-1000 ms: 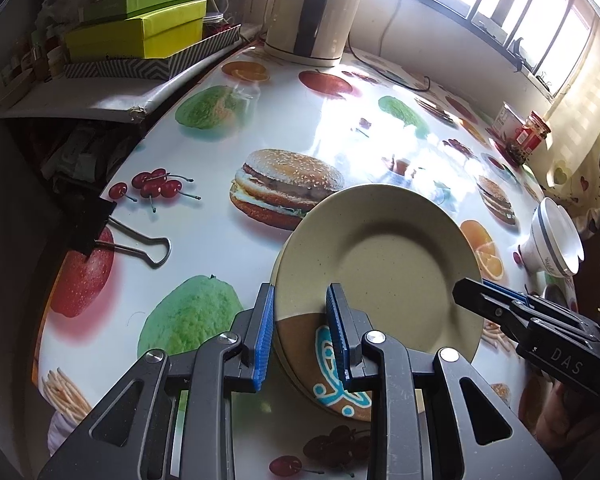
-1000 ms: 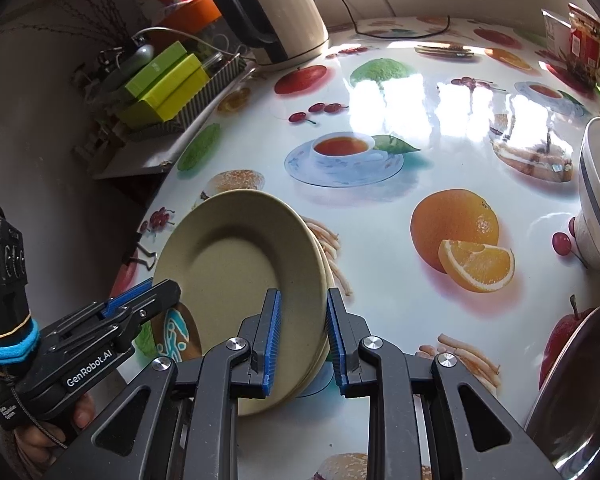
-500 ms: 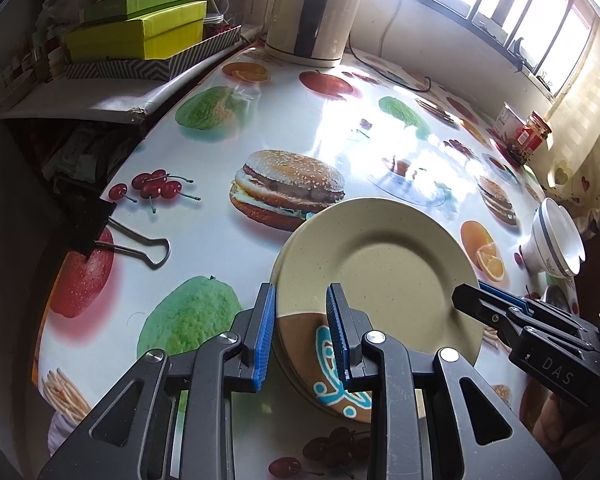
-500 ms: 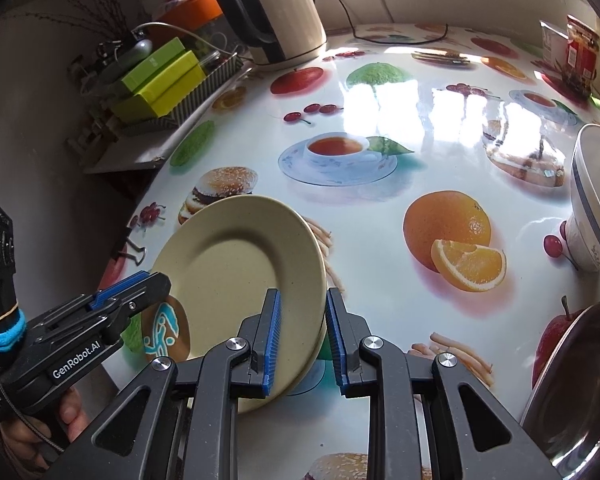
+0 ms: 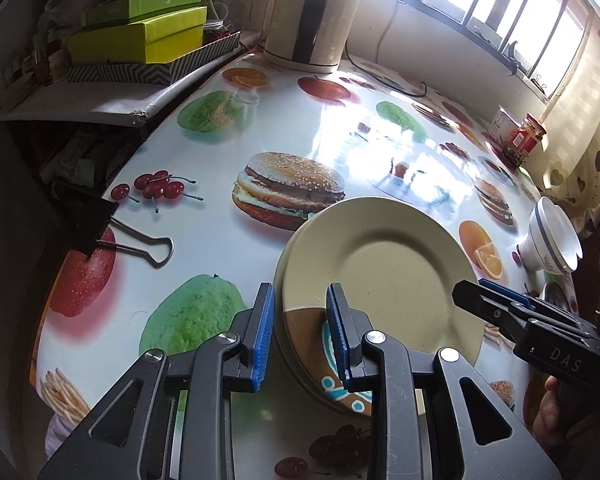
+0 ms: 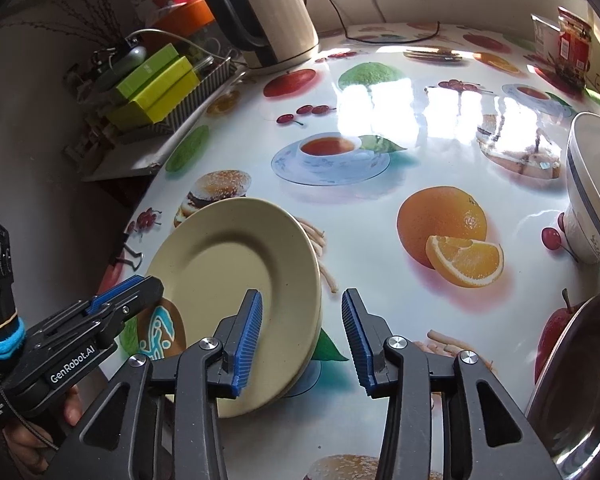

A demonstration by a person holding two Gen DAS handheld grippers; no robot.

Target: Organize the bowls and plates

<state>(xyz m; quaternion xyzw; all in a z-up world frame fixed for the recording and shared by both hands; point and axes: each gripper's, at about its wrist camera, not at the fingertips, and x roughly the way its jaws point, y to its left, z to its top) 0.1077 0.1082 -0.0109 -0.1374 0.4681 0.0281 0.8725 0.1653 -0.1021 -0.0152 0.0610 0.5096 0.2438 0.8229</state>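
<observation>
Stack of plates, beige plate (image 5: 384, 264) uppermost, lay on the printed tablecloth (image 5: 220, 240) near the table's front edge; a brown plate with blue motif (image 5: 312, 344) showed beneath it. Left gripper (image 5: 300, 332): fingers pinched the stack's near rim, one pad above and one outside. Right gripper (image 6: 302, 338): fingers spread apart, straddling the stack's edge without pinching it. White bowl with blue band (image 6: 592, 188) tilted at right; steel bowl (image 6: 580, 380) just beside it. Kettle (image 6: 260, 8) at the far edge.

Cream plates (image 5: 384, 264) lie stacked flat, white blue-banded bowl (image 5: 552, 240) well apart, tipped sideways.
</observation>
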